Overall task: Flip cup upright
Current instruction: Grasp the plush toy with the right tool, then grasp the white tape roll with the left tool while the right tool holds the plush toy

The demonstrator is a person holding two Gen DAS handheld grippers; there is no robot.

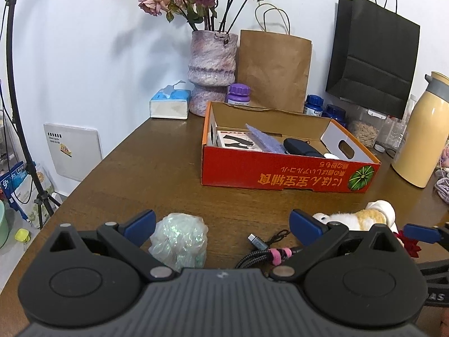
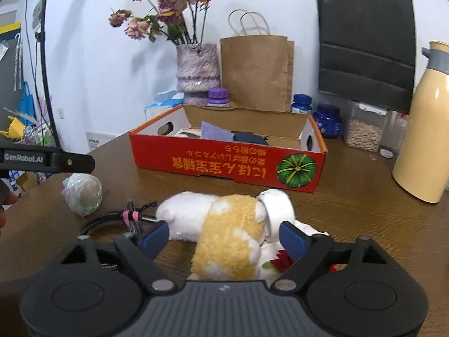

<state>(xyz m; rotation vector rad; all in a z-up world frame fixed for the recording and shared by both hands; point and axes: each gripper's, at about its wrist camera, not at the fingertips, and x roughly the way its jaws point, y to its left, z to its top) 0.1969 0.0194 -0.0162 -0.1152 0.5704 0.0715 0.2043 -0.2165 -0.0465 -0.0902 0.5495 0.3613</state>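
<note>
**Both claws spread wide and empty, the cup untouched.**
The left claw [image 1: 223, 224] hovers by a crinkled plastic bundle [image 1: 179, 241], near the counter [image 1: 168, 168] edge. The right claw [image 2: 223, 237] has a finger on either side of a plush toy [image 2: 224, 233]. Touching the toy's far side lies what looks like the white cup [image 2: 276, 210], tipped over. The bare strip before the red cardboard box [image 2: 224, 165] likely leaves room to stand it.

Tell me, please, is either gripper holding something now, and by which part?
Nothing is held. The left gripper and right gripper are both open; the white and yellow plush toy lies between the right fingers, ungripped.
</note>
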